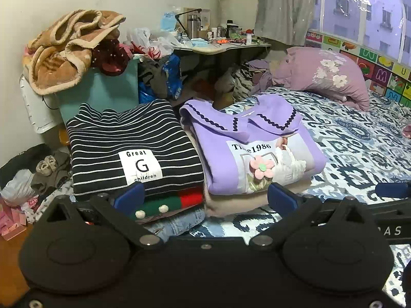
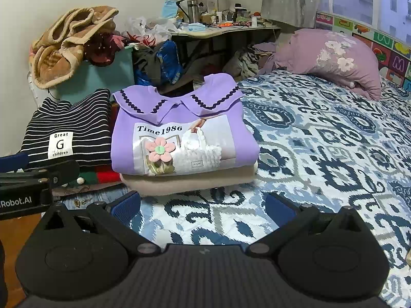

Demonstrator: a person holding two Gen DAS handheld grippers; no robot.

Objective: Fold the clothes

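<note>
At far left, the left wrist view alone shows the floor beside the bed, littered with a pair of grey shoes (image 1: 47,165) and bags. Above them a brown blanket (image 1: 69,48) is heaped on a teal bin (image 1: 108,89) against the wall.

Next comes a folded black-and-white striped top (image 1: 128,143) with a white "Great G children" label, sitting on a stack whose lower layers show red and green knit and denim at the bed's left edge. The left tool (image 1: 205,197) hangs just in front of this stack, its blue fingers spread wide apart and holding nothing.

Just beside it, touching or nearly so, lies a folded purple sweater (image 2: 179,133) printed "Time1986" with a pink flower, resting on a folded cream garment (image 2: 190,179).

The right tool (image 2: 203,205) hovers low over bare bedspread in front of the purple stack, fingers likewise spread and empty. Only its view shows the wide stretch of blue patterned bedspread (image 2: 321,141) open to the right, reaching to a lilac pillow (image 2: 331,56) by the window. A cluttered desk (image 2: 226,32) stands behind the bed's far edge.
</note>
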